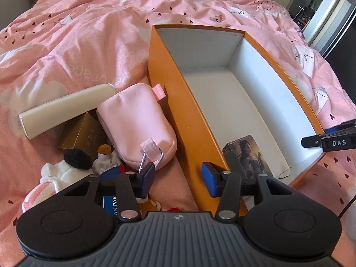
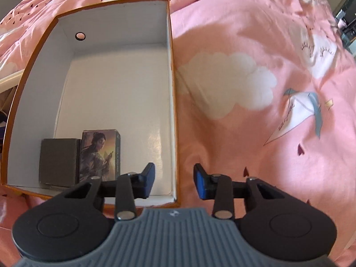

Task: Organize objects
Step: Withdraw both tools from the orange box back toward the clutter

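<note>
On the pink bed (image 1: 89, 33): orange box (image 1: 191, 115) open, clutter beside it.

Inside the box, at its near end, a picture-printed card box (image 2: 100, 153) touching a dark grey box (image 2: 59, 161). Outside its left wall, a pink pouch (image 1: 135, 122), cream tube (image 1: 66, 109), gold pyramid box (image 1: 82, 133) and plush toys (image 1: 66, 171). Left gripper (image 1: 178, 178) fingers partly open, holding nothing, straddling the left wall. Right gripper (image 2: 174, 181) fingers partly open, empty, over the right wall.

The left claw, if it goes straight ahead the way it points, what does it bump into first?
Probably the orange box. The left claw is open with nothing in it, and the box's near side wall sits right between its fingers. The pink pouch lies just to the left, so depth is hard to judge.
</note>
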`<action>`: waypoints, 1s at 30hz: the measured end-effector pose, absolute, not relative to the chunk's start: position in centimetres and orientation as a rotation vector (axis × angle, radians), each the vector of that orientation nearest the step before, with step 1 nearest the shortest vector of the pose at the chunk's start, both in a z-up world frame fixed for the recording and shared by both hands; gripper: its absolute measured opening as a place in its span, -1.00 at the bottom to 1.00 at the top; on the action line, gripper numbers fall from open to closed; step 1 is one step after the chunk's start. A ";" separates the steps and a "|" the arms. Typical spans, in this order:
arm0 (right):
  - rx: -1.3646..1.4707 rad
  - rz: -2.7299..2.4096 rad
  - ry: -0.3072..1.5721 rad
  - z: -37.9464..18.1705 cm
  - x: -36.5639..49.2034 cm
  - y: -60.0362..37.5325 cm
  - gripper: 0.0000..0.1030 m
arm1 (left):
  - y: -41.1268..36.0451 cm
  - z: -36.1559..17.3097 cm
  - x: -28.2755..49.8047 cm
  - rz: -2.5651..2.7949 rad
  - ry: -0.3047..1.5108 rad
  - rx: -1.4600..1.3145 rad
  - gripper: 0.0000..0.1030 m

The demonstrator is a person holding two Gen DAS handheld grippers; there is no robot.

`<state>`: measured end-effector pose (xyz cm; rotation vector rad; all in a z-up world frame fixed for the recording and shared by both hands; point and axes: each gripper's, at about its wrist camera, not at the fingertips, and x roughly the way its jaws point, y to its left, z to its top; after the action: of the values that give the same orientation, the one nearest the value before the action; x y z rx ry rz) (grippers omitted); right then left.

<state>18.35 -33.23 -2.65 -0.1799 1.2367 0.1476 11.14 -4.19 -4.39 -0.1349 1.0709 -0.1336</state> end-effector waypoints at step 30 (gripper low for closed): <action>-0.176 -0.021 0.988 0.4 7.9 -27.9 -0.53 | -2.5 -0.9 8.3 -0.269 0.902 -0.067 -0.84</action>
<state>7.87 -27.85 0.43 -0.1762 0.9880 -0.0209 8.32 -2.51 -0.89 -0.0666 0.9019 -0.2694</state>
